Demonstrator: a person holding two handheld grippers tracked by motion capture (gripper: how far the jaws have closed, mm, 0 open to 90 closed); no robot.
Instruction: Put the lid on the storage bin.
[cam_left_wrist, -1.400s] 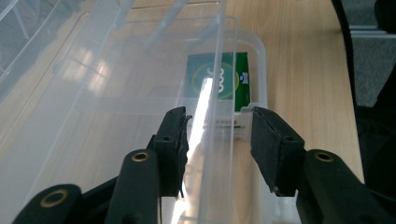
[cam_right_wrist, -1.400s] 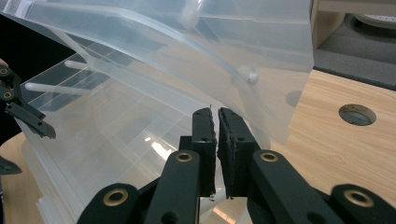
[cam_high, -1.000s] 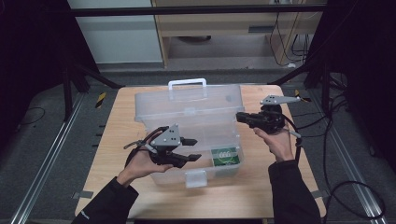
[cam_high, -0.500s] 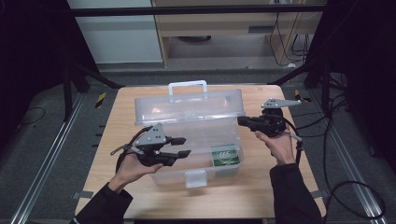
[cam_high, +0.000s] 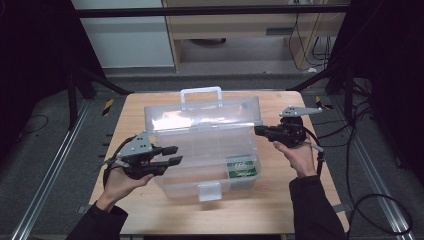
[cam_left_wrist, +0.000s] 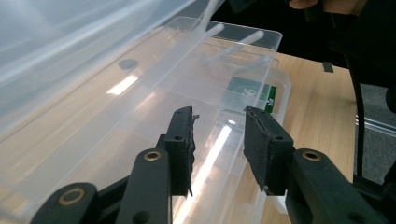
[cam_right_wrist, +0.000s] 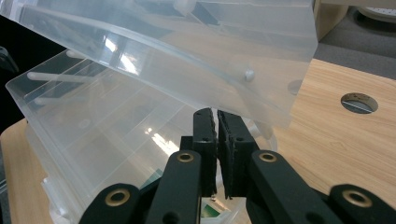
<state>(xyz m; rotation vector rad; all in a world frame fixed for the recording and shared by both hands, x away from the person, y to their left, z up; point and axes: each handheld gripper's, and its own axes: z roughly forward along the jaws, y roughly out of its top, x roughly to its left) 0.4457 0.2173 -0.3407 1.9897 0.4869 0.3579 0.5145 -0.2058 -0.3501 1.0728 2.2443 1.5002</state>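
Observation:
A clear plastic toolbox (cam_high: 200, 160) stands open in the middle of the wooden table, its lid (cam_high: 202, 120) raised and the white handle (cam_high: 201, 93) on top. A green packet (cam_high: 241, 167) lies in its front right corner and also shows as the green packet (cam_left_wrist: 250, 91). My left gripper (cam_high: 172, 155) hovers open by the box's left wall, empty, its jaws aimed across the tray (cam_left_wrist: 140, 107). My right gripper (cam_high: 258, 131) is shut with its tips at the lid's right end. In the right gripper view, the right gripper (cam_right_wrist: 217, 119) meets the lid's lower edge (cam_right_wrist: 261, 109); whether it pinches the rim is unclear.
The box's white front latch (cam_high: 209, 191) faces the person. Bare tabletop (cam_high: 280, 210) lies in front and to both sides. A round hole (cam_right_wrist: 358, 102) is in the table beyond the lid. Cables (cam_high: 365, 200) trail on the floor at the right, and a cabinet (cam_high: 240, 25) stands behind.
My left gripper has drawn back to the left, out from over the box to beside its left wall. The right gripper and the lid have stayed in place.

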